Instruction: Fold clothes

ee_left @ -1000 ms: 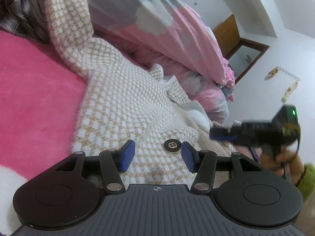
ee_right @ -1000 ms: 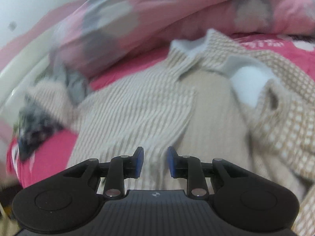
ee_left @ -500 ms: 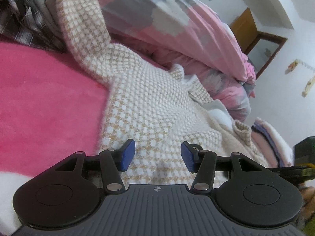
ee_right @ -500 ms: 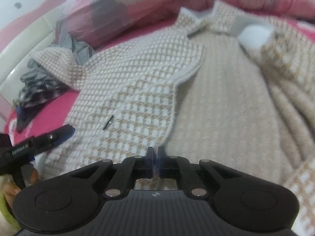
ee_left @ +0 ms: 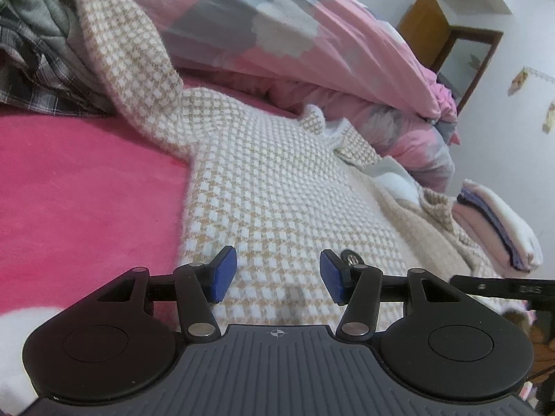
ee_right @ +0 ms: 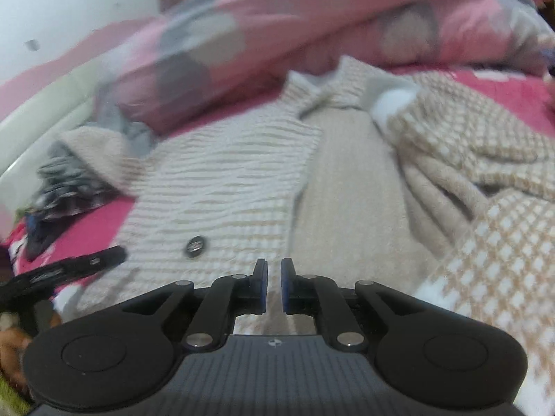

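A beige-and-white houndstooth coat [ee_left: 277,180] lies spread on the pink bed, one sleeve running up to the left. My left gripper [ee_left: 277,270] hovers open over its near hem, with only cloth beneath and a dark button [ee_left: 351,258] just behind the right finger. The blurred right wrist view shows the coat [ee_right: 225,190] open, its plain beige lining exposed, and a button [ee_right: 196,245] on the left panel. My right gripper [ee_right: 274,277] sits low over the front edge, jaws opening from nearly together to a narrow slit. No cloth shows pinched there.
A pink and grey duvet [ee_left: 277,34] is heaped behind the coat. Plaid and grey clothes [ee_left: 34,52] are piled at the far left. A folded stack [ee_left: 496,228] sits at the right. Pink sheet [ee_left: 86,190] lies bare on the left. The other gripper's finger [ee_right: 79,265] pokes in at left.
The right jaws closed from partly open to nearly together as that gripper slid sideways over the coat. The left view tilted, and the button slipped behind its right finger.
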The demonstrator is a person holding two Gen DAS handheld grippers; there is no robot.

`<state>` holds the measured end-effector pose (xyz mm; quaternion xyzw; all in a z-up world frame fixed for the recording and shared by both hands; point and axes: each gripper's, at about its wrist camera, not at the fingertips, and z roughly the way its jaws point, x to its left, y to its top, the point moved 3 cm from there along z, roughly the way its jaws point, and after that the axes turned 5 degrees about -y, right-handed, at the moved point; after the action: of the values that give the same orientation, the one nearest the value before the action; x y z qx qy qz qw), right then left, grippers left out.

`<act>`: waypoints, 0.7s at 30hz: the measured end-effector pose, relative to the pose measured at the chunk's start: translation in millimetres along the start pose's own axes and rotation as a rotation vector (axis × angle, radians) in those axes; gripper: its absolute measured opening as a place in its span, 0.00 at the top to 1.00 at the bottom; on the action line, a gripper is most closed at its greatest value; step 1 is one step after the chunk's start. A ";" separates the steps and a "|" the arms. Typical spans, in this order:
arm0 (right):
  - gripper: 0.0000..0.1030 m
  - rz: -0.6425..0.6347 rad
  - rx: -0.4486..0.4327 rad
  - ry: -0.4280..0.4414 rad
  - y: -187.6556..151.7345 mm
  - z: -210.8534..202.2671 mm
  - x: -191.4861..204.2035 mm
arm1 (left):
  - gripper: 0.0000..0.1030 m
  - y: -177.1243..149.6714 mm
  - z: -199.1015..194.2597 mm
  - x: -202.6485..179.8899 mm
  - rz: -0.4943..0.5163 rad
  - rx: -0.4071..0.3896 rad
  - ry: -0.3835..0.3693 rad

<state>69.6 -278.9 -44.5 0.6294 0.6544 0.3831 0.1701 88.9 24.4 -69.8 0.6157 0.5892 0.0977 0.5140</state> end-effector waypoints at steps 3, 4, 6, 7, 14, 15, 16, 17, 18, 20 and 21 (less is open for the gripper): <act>0.92 0.001 -0.019 0.025 -19.2 -24.3 1.5 | 0.48 -6.3 -8.5 -4.7 0.038 0.036 0.011; 0.92 0.020 -0.028 0.043 -28.0 -33.3 0.3 | 0.48 -8.7 -10.4 -6.4 0.051 0.049 0.016; 0.92 0.075 -0.038 0.073 -44.4 -47.0 -1.4 | 0.48 -12.8 -16.6 -10.5 0.088 0.069 0.033; 0.92 0.110 -0.045 0.092 -53.2 -52.5 -1.9 | 0.48 -14.3 -19.7 -12.9 0.106 0.077 0.043; 0.92 0.204 -0.105 0.154 -89.4 -74.5 1.9 | 0.47 -17.5 -43.8 -23.7 0.153 0.126 0.115; 0.92 0.201 -0.110 0.160 -91.7 -75.6 2.6 | 0.47 -17.1 -46.8 -25.0 0.158 0.128 0.128; 0.92 0.193 -0.115 0.167 -93.0 -76.3 3.8 | 0.47 -16.5 -49.3 -26.2 0.161 0.129 0.139; 0.92 0.184 -0.120 0.171 -94.2 -76.5 4.6 | 0.47 -15.9 -51.9 -27.4 0.164 0.130 0.150; 0.92 0.179 -0.121 0.170 -95.5 -76.7 4.5 | 0.47 -14.5 -54.1 -28.7 0.166 0.130 0.158; 0.92 0.172 -0.123 0.178 -97.2 -75.4 4.0 | 0.47 -10.2 -56.4 -31.3 0.172 0.124 0.169; 0.92 0.173 -0.124 0.183 -98.2 -75.1 3.7 | 0.47 -6.5 -56.5 -33.1 0.179 0.119 0.172</act>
<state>-51.9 -288.6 -65.1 0.6341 0.5856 0.4917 0.1148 34.3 24.9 -33.0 0.6845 0.5785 0.1606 0.4134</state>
